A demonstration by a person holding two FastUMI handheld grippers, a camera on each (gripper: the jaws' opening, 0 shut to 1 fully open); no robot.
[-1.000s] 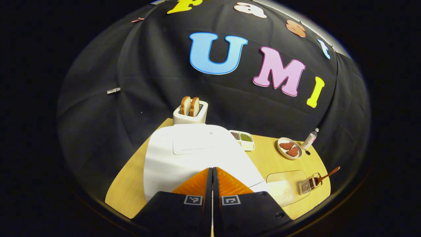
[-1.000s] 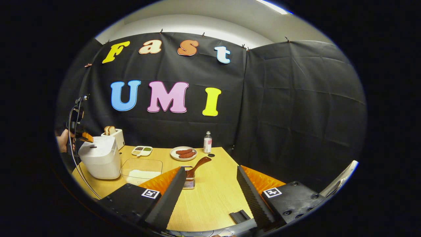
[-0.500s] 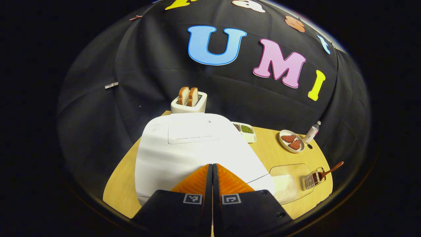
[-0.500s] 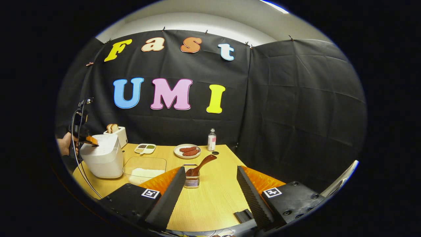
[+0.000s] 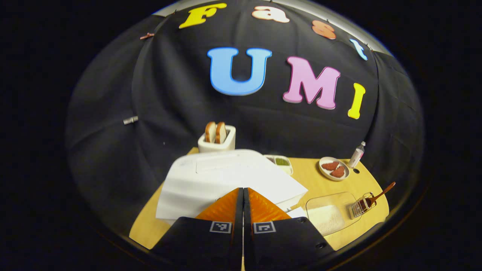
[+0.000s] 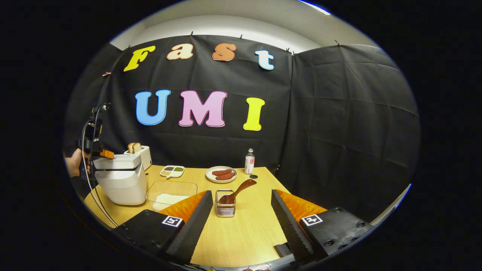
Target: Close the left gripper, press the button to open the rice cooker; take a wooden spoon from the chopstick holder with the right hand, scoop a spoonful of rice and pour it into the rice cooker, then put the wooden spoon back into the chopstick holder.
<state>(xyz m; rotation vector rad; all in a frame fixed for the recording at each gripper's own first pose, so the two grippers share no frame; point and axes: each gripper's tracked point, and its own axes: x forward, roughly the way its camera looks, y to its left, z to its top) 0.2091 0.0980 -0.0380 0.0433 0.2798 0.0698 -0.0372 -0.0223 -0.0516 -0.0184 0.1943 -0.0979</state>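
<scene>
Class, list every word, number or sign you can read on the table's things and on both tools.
Readable text: none.
Label on the bottle: too small to read.
The square markers on the left tool and right tool: coded patterns, no letters.
The rice cooker: no legible print.

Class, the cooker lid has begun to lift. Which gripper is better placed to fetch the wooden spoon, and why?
The right gripper: its open fingers face the wooden spoon in the chopstick holder. The left gripper is shut at the rice cooker.
</scene>
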